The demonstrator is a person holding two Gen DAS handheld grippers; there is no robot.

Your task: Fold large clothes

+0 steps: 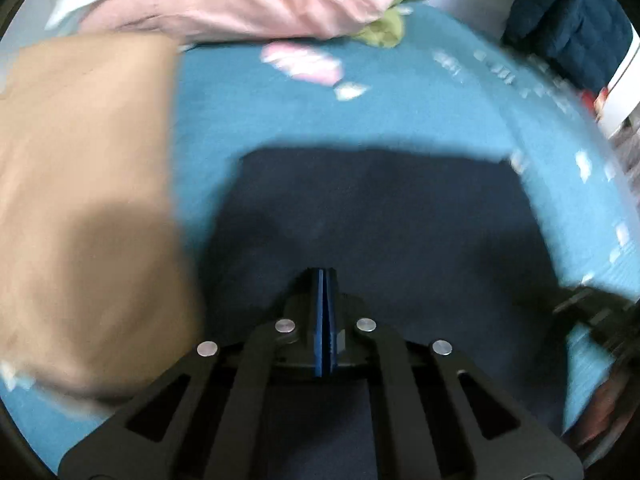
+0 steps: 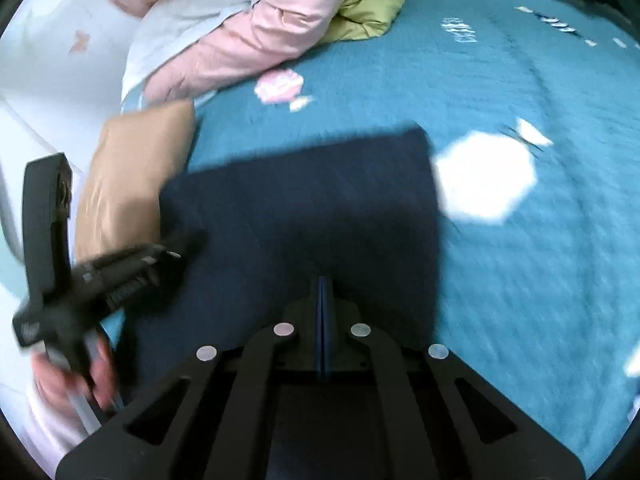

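Note:
A folded navy garment (image 1: 380,208) lies flat on the teal bedspread (image 1: 320,112). My left gripper (image 1: 324,274) hovers over its near part, blue pads pressed together with nothing seen between them. In the right wrist view the same navy garment (image 2: 300,192) fills the middle, and my right gripper (image 2: 322,282) is above its near half, also shut with no cloth showing in its jaws. The left gripper (image 2: 190,238) reaches in from the left over the garment's left edge, held by a hand (image 2: 60,380). The right gripper's tip (image 1: 568,300) shows blurred at the right edge.
A folded tan garment (image 1: 80,160) lies left of the navy one, their edges close. A pink padded jacket (image 2: 248,32) and a green garment (image 2: 372,8) are heaped at the far side. White bedding (image 2: 52,60) lies far left, a dark quilted item (image 1: 568,20) far right.

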